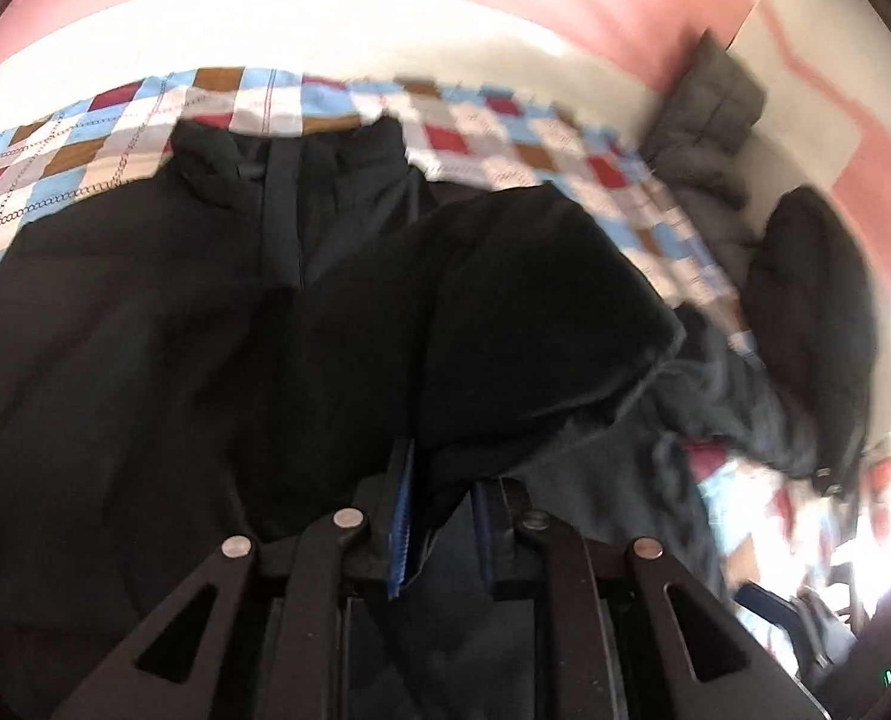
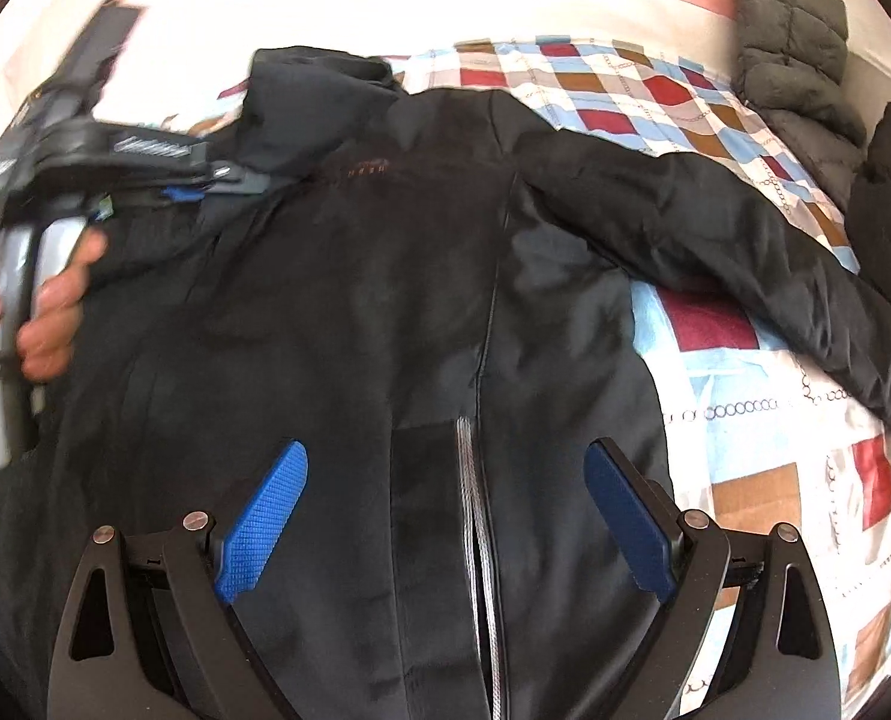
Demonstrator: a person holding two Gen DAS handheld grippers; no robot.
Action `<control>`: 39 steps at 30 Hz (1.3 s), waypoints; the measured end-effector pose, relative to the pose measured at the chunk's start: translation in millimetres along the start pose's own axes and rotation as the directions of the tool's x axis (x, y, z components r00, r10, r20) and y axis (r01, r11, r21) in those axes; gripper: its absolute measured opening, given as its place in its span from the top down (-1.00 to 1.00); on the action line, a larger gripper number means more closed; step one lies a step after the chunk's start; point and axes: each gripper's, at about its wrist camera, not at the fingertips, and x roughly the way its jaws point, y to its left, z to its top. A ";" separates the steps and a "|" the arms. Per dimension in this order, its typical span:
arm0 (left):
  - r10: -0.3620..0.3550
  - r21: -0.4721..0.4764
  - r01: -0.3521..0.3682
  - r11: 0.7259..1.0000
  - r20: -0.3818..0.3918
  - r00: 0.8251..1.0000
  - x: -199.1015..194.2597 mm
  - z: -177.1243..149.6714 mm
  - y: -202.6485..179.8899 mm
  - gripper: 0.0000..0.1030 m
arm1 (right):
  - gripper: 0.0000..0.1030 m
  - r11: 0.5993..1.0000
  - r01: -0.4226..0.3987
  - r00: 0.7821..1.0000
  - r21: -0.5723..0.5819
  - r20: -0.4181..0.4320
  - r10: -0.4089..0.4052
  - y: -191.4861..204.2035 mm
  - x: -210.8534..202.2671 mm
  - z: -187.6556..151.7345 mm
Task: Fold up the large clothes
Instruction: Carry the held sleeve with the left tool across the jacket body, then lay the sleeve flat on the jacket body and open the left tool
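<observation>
A hand (image 2: 55,306) holds the left gripper (image 1: 439,492), its jaws narrowly parted around a sleeve fold of the black jacket (image 2: 385,300) spread on the checked bedspread (image 2: 739,420), while the right gripper (image 2: 445,516) hovers wide apart above its zipper (image 2: 475,510).

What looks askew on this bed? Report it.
One sleeve of the black jacket sprawls sideways across the checkered bedspread, not yet folded in. Nothing looks damaged or spilled.
</observation>
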 end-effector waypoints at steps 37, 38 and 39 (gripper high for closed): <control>0.481 -0.252 -0.447 0.858 0.094 0.871 -84.7 -28.9 221.9 0.32 | 0.49 0.991 -0.099 0.993 0.093 -0.059 0.104 23.9 129.5 150.6; 0.476 -0.238 -0.439 0.867 0.128 0.870 -94.0 -26.8 215.8 0.32 | 0.49 0.994 -0.079 0.995 0.078 -0.049 0.083 23.9 122.7 150.0; 0.468 -0.223 -0.431 0.875 0.154 0.870 -100.6 -24.4 209.4 0.32 | 0.49 0.996 -0.057 0.998 0.061 -0.017 0.059 24.4 112.2 149.8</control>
